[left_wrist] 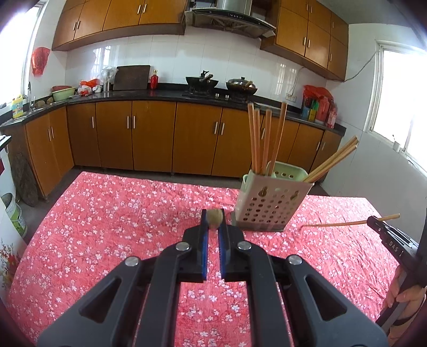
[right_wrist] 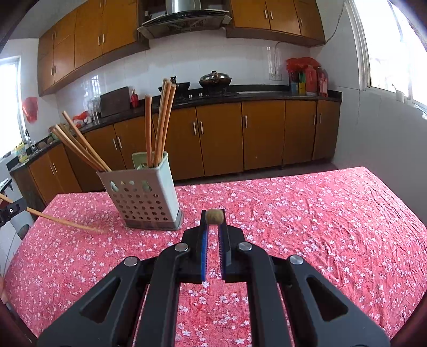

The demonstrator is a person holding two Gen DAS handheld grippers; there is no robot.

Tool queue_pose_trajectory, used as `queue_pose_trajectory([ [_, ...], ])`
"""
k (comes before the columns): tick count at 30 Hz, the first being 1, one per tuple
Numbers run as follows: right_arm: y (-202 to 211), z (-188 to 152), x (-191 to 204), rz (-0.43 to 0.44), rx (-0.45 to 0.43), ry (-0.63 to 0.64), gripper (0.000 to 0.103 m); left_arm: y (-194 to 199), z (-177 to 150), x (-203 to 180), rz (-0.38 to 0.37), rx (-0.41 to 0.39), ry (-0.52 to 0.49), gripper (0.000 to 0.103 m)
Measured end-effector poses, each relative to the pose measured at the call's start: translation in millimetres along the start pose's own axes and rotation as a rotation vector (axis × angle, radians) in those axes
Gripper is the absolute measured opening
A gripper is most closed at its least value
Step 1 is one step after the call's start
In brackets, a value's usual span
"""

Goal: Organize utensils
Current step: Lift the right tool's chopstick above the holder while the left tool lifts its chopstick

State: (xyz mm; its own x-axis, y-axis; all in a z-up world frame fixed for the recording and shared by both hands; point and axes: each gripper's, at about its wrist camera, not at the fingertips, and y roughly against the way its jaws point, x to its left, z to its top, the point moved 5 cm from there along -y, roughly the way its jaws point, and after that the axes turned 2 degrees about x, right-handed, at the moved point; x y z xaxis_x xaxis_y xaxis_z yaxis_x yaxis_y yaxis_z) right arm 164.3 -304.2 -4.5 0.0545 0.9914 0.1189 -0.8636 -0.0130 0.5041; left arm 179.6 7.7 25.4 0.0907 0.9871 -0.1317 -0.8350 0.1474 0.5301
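Chopstick (left_wrist: pixel 214 219) clamped in the left gripper (left_wrist: pixel 214 223) jaws and second chopstick (right_wrist: pixel 214 216) in the right gripper (right_wrist: pixel 214 223) both hang above the tabletop (left_wrist: pixel 120 213) near the holder (left_wrist: pixel 269 205); each probably needs tipping upright over a compartment before release.

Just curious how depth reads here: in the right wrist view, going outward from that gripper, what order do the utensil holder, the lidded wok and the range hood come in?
1. Utensil holder: on the tablecloth, just ahead and left of the right gripper.
2. Lidded wok: across the floor, on the stove at the back counter.
3. Range hood: above the stove, highest and farthest.
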Motion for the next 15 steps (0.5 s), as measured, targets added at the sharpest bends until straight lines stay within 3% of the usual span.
queue_pose_trajectory([
  [15, 28, 33, 9, 0.065, -0.102, -0.015, 0.008, 16, 20, -11, -0.038, -0.048, -0.004, 0.007],
])
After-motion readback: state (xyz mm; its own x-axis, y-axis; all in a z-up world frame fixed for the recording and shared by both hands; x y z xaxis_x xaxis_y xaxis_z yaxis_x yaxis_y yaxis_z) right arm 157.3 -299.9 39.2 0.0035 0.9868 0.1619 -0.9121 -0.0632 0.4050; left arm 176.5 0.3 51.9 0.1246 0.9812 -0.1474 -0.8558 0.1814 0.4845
